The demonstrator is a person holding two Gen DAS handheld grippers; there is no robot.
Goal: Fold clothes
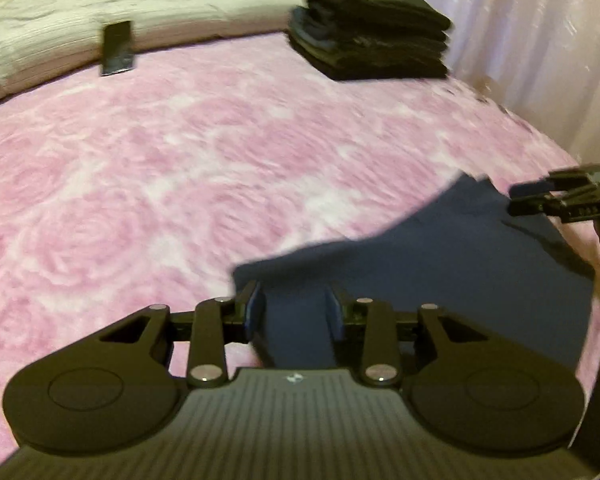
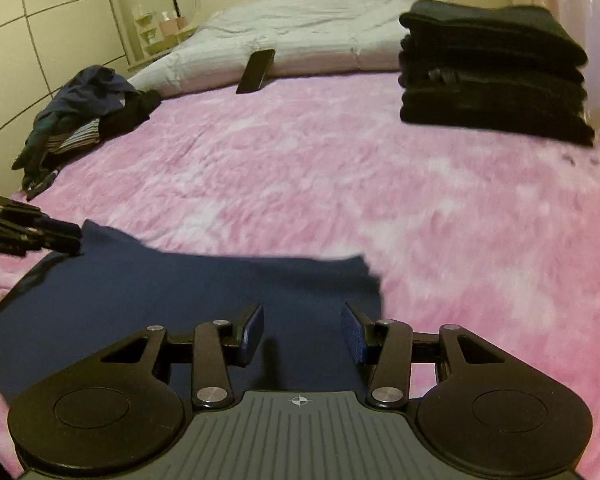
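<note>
**Navy garment spread on the pink bed**

A pink rose-patterned fleece bedspread (image 2: 340, 184) covers the bed ahead of both tools. A flat navy blue cloth garment (image 2: 172, 296) lies on it, directly under and in front of the right hand-held gripper (image 2: 302, 334), whose jaws stand apart with nothing between them. The left hand-held gripper (image 1: 295, 310) sits over the same garment's other edge, jaws also apart. Far ahead and rightward rests a stack of folded dark clothes (image 2: 496, 76); far left, a crumpled pile of unfolded clothing (image 2: 84, 116). A black phone (image 2: 256, 71) leans on the grey pillow (image 2: 300, 32).
</note>
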